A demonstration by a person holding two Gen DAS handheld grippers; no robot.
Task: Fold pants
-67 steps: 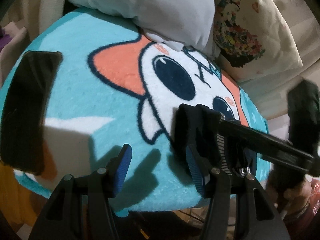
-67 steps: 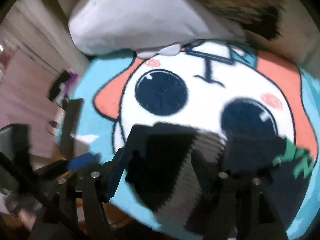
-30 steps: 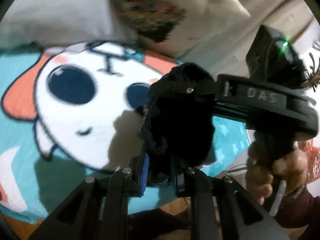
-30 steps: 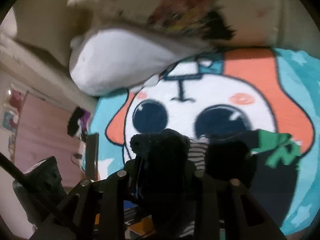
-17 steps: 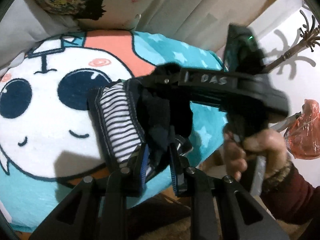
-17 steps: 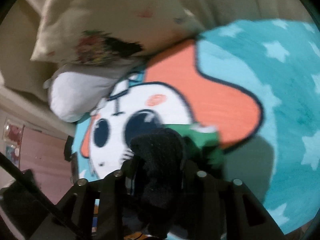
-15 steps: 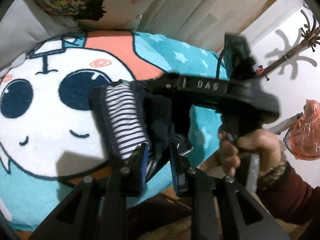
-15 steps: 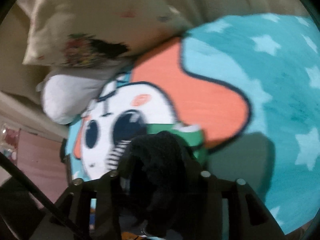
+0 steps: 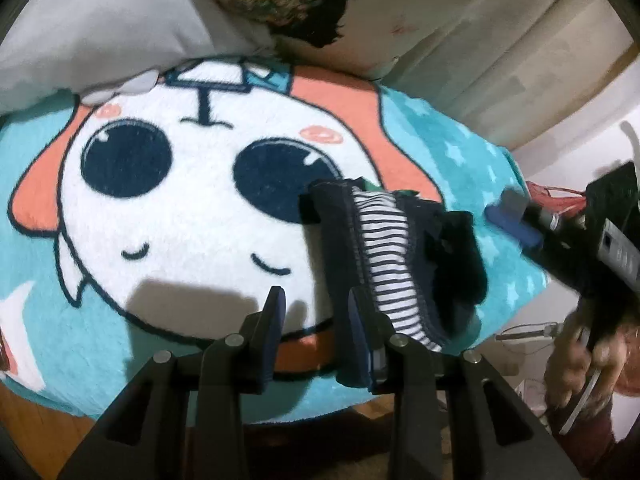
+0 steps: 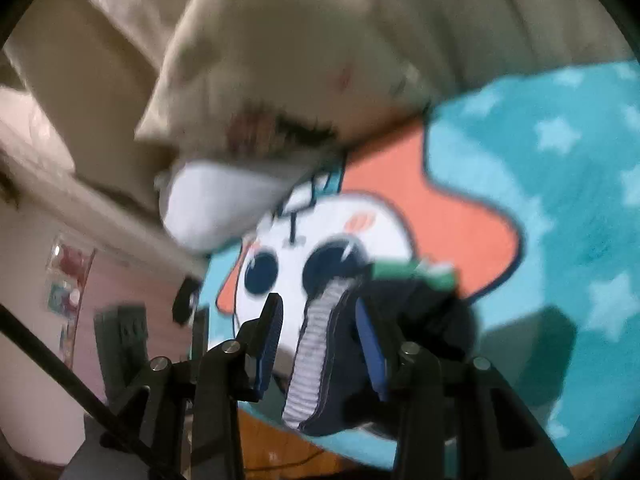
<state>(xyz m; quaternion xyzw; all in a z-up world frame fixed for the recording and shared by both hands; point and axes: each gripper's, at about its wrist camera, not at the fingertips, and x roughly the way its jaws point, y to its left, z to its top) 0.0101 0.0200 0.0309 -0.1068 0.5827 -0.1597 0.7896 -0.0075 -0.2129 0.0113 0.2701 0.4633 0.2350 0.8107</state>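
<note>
In the left wrist view, a white pillow point(image 9: 100, 28) fills the upper left of the frame, with a cream pillow point(image 9: 360, 20) bearing a dark flowery print beside it at the top centre. Below them spreads the teal blanket point(image 9: 36, 168) with its big cartoon face, white with navy eyes and orange sides.

At the bottom centre, the left gripper point(image 9: 316, 312) has its jaws a little apart; they have just been opening, and nothing lies between them. Only blanket shows in the gap.

Just right of that gap lie the pants point(image 9: 384, 256), a bunched dark navy bundle with a striped black-and-white waistband turned outward, resting on the blanket at the centre right of the frame. The gripper's right finger touches or overlaps the bundle's left edge; which of the two cannot be told.

At the far right edge, a person's hand point(image 9: 580, 364) grips the handle of the other tool, blurred.

In the right wrist view, blurred throughout, the pillows sit upper left and the starred teal blanket point(image 10: 560, 200) fills the right. The right gripper point(image 10: 320, 340) at the bottom centre stands moderately wide, its jaws having just closed somewhat. The pants point(image 10: 316, 360) hang in the gap with the striped waistband between the fingers; whether the pads press on the cloth cannot be told.
</note>
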